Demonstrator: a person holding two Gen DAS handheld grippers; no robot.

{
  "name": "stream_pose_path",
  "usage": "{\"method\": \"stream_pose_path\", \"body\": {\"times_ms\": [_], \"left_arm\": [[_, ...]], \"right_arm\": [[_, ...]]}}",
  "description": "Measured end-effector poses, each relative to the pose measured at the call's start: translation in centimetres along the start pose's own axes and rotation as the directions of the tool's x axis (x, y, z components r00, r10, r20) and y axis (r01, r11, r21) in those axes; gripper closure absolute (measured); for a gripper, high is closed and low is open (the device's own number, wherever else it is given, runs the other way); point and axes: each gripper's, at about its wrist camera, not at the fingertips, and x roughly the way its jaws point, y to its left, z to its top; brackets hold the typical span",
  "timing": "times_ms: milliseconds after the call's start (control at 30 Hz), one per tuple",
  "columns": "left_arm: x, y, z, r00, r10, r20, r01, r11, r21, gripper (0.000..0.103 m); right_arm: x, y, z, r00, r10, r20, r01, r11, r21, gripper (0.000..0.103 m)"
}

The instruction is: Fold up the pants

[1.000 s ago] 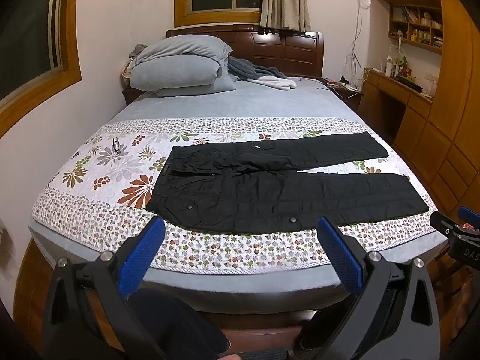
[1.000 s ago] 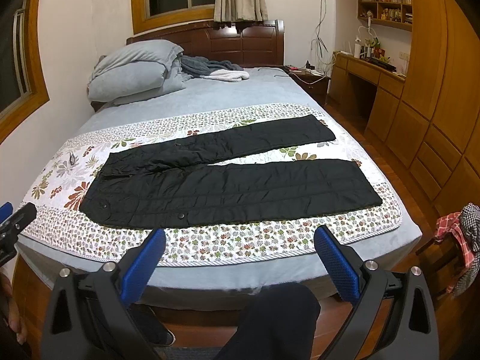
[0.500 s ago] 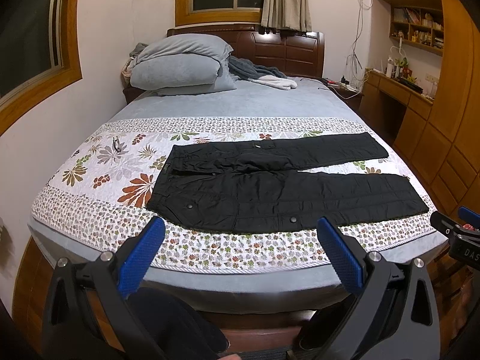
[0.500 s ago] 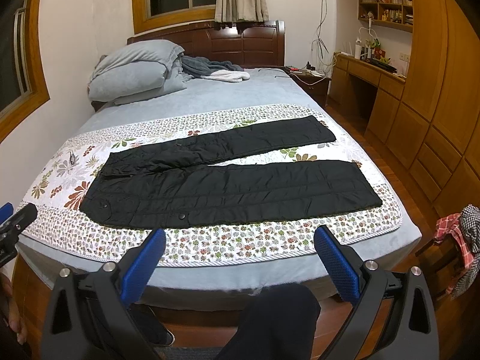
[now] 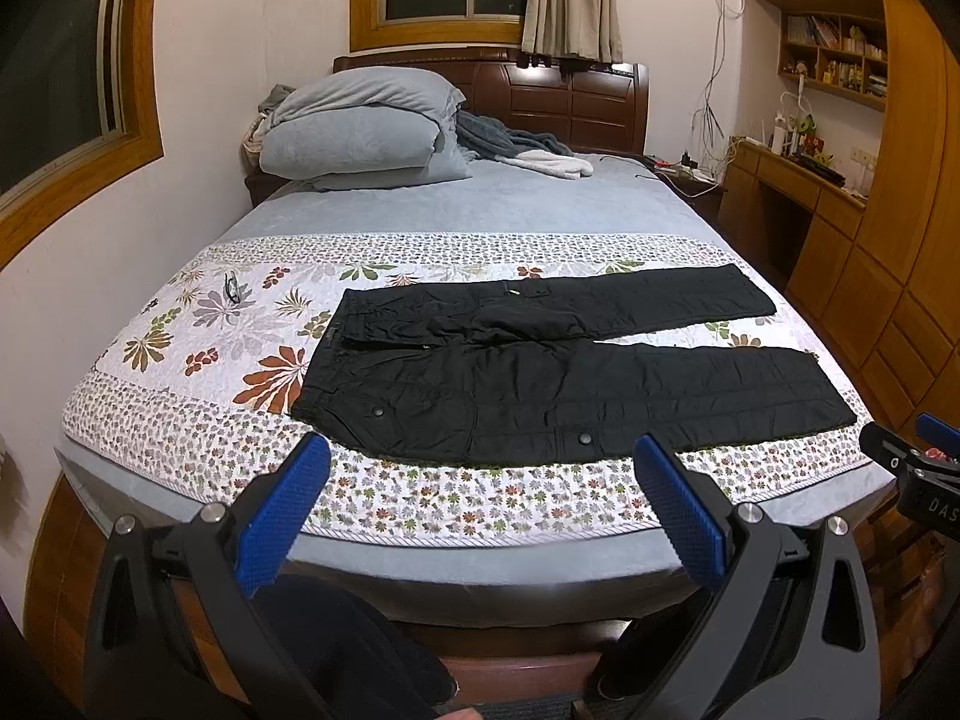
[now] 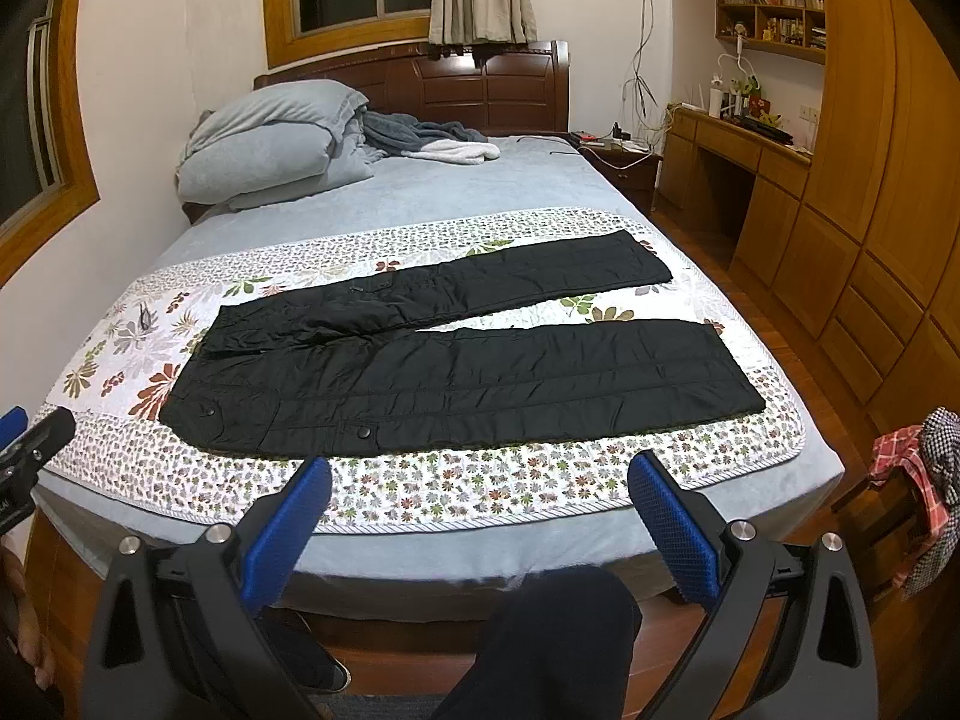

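Note:
Black pants (image 5: 558,372) lie flat on a floral quilt (image 5: 198,354) across the bed, waistband to the left, both legs spread apart toward the right. They also show in the right wrist view (image 6: 456,372). My left gripper (image 5: 480,480) is open and empty, held off the bed's near edge, short of the waist end. My right gripper (image 6: 480,495) is open and empty, also off the near edge, facing the near leg. The right gripper's tip shows at the right edge of the left wrist view (image 5: 912,462).
Pillows (image 5: 354,132) and a grey blanket (image 5: 516,144) lie at the headboard end. A wooden desk and cabinets (image 6: 840,192) line the right wall. A chair with plaid cloth (image 6: 912,480) stands at the bed's right corner. The person's legs (image 6: 552,648) are below the grippers.

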Motion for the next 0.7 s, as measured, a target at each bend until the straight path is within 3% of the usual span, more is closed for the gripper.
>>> {"method": "stream_pose_path", "body": {"times_ms": [233,700], "left_arm": [[0.18,-0.05,0.1,1.0,-0.006,-0.007,0.006,1.0,0.004,0.002],[0.94,0.35,0.09,0.995,-0.102,-0.003,0.102,0.995,-0.023,0.002]], "right_arm": [[0.01,0.01,-0.03,1.0,0.0,0.0,0.0,1.0,0.0,0.003],[0.87,-0.14,0.28,1.0,-0.011,-0.002,0.011,1.0,-0.008,0.003]]}}
